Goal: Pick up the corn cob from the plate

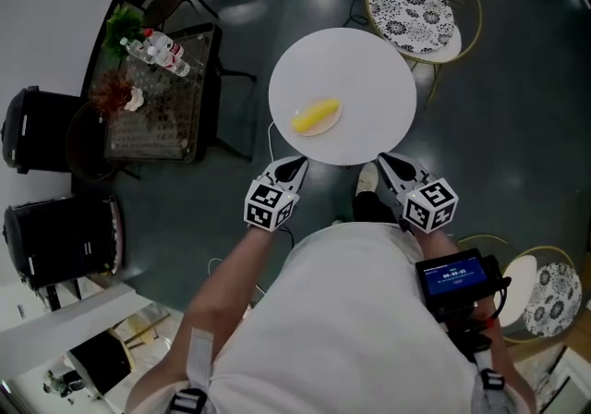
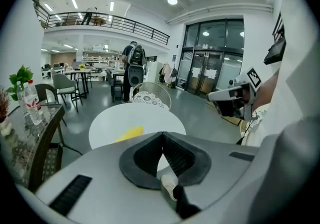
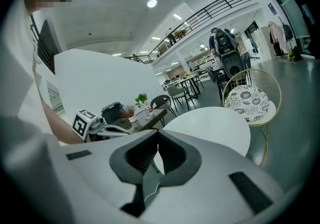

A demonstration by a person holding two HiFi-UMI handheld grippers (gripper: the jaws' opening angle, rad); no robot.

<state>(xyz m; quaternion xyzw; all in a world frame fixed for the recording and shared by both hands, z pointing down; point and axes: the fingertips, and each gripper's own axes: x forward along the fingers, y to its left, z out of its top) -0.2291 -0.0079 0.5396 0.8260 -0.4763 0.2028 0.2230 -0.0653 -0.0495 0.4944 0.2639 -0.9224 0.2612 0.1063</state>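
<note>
Two grippers (image 1: 295, 162) (image 1: 387, 159) bear square markers (image 1: 269, 204); screen (image 1: 454, 273) unreadable.

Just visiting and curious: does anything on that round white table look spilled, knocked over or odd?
Nothing stands out. The corn cob lies on its plate on the round white table, nothing spilled. The left gripper and right gripper hang near the table's front edge, jaws together, holding nothing.

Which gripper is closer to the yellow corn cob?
The left. The left gripper is at the near edge of the round white table, close to the yellow corn cob, slightly to its left. The right gripper is at the same edge, farther to the cob's right.
</note>
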